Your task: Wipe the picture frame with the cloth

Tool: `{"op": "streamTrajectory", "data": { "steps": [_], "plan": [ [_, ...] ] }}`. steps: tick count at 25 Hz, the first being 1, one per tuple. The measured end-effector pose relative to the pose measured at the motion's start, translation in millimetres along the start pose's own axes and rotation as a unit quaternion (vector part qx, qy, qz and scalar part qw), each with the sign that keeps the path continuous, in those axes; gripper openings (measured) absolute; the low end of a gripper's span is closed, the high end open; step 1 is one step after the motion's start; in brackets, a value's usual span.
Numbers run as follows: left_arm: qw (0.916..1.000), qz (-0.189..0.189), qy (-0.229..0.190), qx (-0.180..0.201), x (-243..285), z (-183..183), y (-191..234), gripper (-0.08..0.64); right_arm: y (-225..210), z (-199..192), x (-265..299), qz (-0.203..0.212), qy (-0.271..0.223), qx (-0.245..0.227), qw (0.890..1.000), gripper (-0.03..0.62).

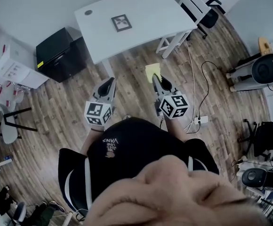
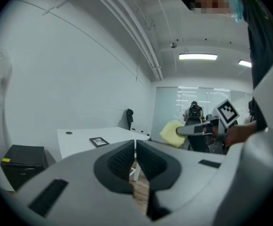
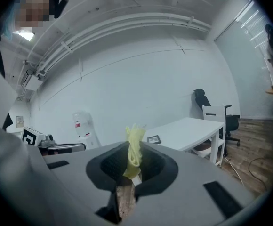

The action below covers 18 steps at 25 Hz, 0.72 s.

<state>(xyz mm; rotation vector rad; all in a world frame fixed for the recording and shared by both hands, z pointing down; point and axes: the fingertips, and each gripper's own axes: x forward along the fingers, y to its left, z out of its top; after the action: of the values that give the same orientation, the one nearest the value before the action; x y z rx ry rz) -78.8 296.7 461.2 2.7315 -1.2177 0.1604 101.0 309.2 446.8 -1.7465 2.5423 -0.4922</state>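
A small dark picture frame [image 1: 121,22] lies flat on the white table [image 1: 146,29], also visible as a small picture frame [image 2: 99,141] in the left gripper view and picture frame [image 3: 153,139] in the right gripper view. My right gripper [image 1: 156,81] is shut on a yellow cloth [image 1: 152,71], which sticks up between its jaws as the cloth [image 3: 134,150]. My left gripper [image 1: 109,83] is shut with nothing in it. Both are held over the wooden floor, short of the table's near edge. The cloth [image 2: 172,133] shows to the right in the left gripper view.
A black cabinet [image 1: 60,53] stands left of the table, white drawers [image 1: 14,65] further left. A white chair [image 1: 193,6] is at the table's right end. A cable and power strip [image 1: 200,120] lie on the floor to my right, with equipment [image 1: 263,69] beyond.
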Motion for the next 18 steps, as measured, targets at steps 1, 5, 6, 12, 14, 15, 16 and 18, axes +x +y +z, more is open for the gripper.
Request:
{"op": "streamTrajectory", "data": {
  "steps": [1, 5, 6, 12, 14, 15, 16, 18],
  "plan": [
    [1.0000, -0.007, 0.001, 0.004, 0.6, 1.3, 2.2, 0.020, 0.9, 0.3, 3.4, -0.003, 0.000, 0.002, 1.000, 0.051],
    [0.9997, -0.021, 0.005, 0.012, 4.9, 2.0, 21.9, 0.021, 3.4, 2.0, 21.8, -0.011, 0.005, 0.009, 1.000, 0.051],
    [0.9998, -0.020, 0.007, 0.008, 7.4, 2.1, 26.0, 0.021, 1.9, 3.4, 24.9, -0.012, 0.008, 0.009, 1.000, 0.051],
    [0.9999, -0.012, 0.008, -0.002, 28.6, 5.3, 35.7, 0.021, -15.2, 10.8, 44.8, -0.005, 0.016, 0.008, 1.000, 0.051],
    [0.9999, -0.006, 0.008, -0.005, 37.9, 7.9, 39.2, 0.020, -21.3, 14.0, 55.6, 0.003, 0.016, 0.008, 1.000, 0.051],
    [0.9999, -0.003, 0.008, -0.006, 43.7, 8.9, 40.0, 0.020, -25.7, 16.0, 60.0, 0.006, 0.017, 0.008, 1.000, 0.051],
    [0.9999, 0.000, 0.009, -0.008, 50.4, 9.7, 40.7, 0.020, -31.0, 18.3, 63.9, 0.009, 0.019, 0.008, 1.000, 0.051],
    [0.9999, 0.006, 0.010, -0.013, 65.4, 12.9, 42.9, 0.020, -42.4, 23.5, 72.2, 0.014, 0.023, 0.007, 1.000, 0.051]
  ]
}}
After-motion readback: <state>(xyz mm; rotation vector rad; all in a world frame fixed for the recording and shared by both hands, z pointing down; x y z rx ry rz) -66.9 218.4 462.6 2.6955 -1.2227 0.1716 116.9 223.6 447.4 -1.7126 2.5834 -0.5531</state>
